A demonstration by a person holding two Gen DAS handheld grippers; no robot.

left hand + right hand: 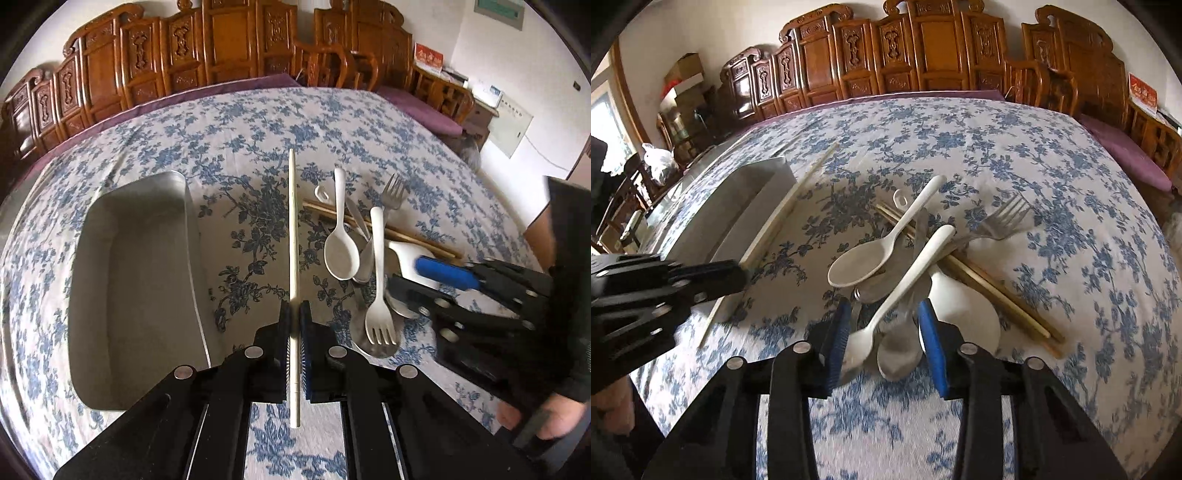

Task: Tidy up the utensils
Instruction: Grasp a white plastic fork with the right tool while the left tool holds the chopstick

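Note:
My left gripper (294, 312) is shut on a cream chopstick (293, 229), held above the floral tablecloth beside a metal tray (129, 280). In the right wrist view the same left gripper (740, 275) grips the chopstick (783, 210) next to the tray (738, 206). My right gripper (884, 314) stands open over the utensil pile. The white plastic fork (923, 258) and a metal spoon (899, 354) lie between its blue pads, with gaps on both sides. The pile also holds a white spoon (860, 266), a metal fork (1004, 218), wooden chopsticks (997, 295) and a white rice paddle (967, 314).
A blue-flowered tablecloth (240, 122) covers the table. Carved wooden seats (221, 44) with a purple cushion (424, 110) line the far edge. A person's hand (554, 417) holds the right gripper (406, 275) at the lower right. Boxes and bags (676, 96) stand at far left.

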